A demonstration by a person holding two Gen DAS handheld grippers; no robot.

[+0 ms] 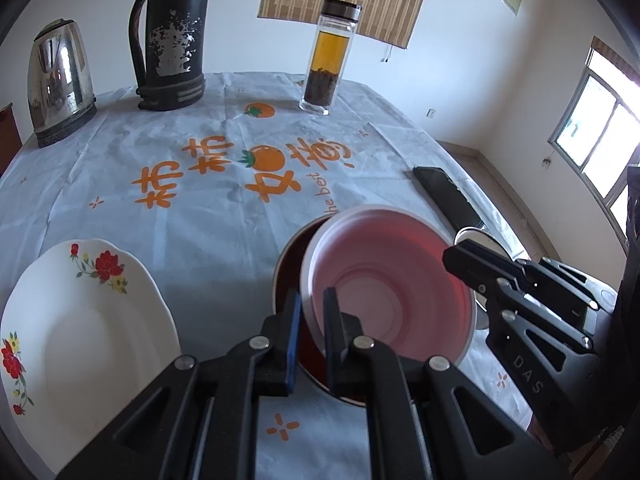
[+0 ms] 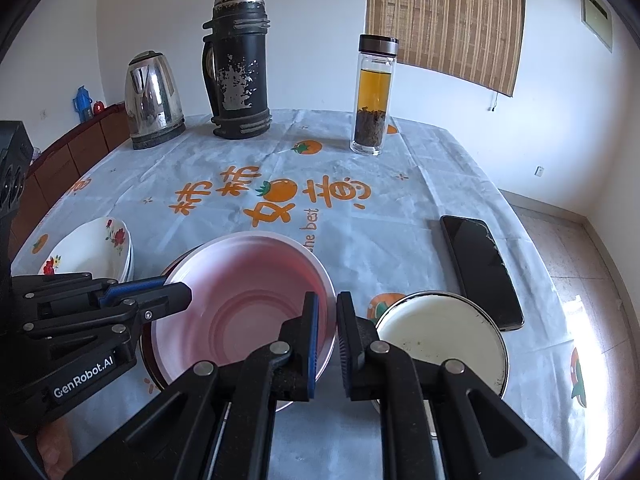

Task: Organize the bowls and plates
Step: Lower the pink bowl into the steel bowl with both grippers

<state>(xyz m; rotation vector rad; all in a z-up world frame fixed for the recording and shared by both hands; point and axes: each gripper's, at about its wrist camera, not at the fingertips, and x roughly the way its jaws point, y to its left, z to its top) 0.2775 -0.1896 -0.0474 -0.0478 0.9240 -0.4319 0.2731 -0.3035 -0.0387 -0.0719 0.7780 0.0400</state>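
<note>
up close, 2 handheld grippers meet at a pink bowl (image 1: 384, 280) near the front edge of a tabletop (image 1: 192, 184) covered in a pale cloth with orange fruit prints and orange lettering. the pink bowl sits tilted inside a darker red bowl (image 1: 290, 280), whose rim shows beneath it on the left side.

the left gripper (image 1: 312, 312) has its jaws clamped on the pink bowl's near left rim, with 1 blue-padded finger outside the wall and 1 inside. seen from the right wrist view, it reaches in from the left and grips that same rim.

the right gripper (image 2: 327, 324) has its jaws narrow, almost closed, at the pink bowl's right rim. the rim edge lies at the left finger; whether the pads press on it cannot be told.

to the left of the bowls is a white plate with red flowers (image 1: 80, 320); the right wrist view shows it as the top of a small stack of such dishes. just right of the pink bowl sits a metal-rimmed dish with a white inside (image 2: 440, 336). a black phone (image 2: 480, 272) lies flat beyond that dish, near the right edge.

along the far side stand a steel kettle (image 1: 60, 80), a tall black flask with worn paint (image 1: 172, 40), and a glass bottle of amber tea (image 1: 330, 56), all upright and well apart from the bowls.
</note>
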